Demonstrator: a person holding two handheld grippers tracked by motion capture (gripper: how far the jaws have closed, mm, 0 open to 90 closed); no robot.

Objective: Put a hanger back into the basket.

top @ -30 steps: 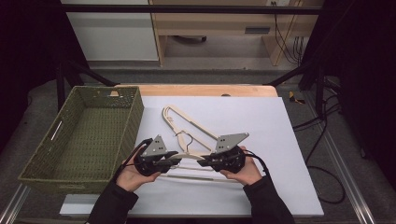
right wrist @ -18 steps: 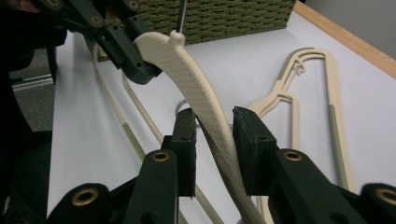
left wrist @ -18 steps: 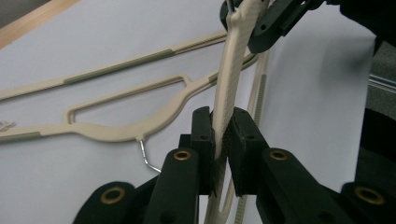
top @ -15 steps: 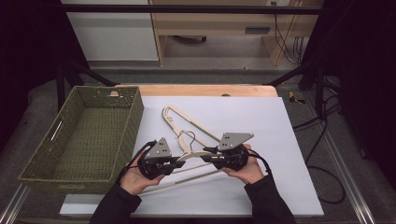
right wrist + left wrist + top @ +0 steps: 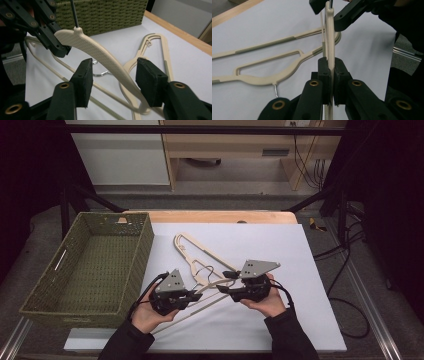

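The left gripper pinches the cream plastic clothes hanger: in the left gripper view its two black pads press flat on either side of the thin cream bar, which runs straight away from them toward the right gripper. The right gripper has just been opening; its pads stand spread, with the hanger's shoulder passing between them and touching neither, as far as the right gripper view tells. So the hanger hangs from the left grip alone, lifted and tilted above the white table sheet, its long axis running from the left hand across to the right one. A second cream hanger lies flat on the sheet beyond. The green woven basket sits to the left, just beside the left hand, which is the nearer one; a carry that way would be sideways to the hanger's length
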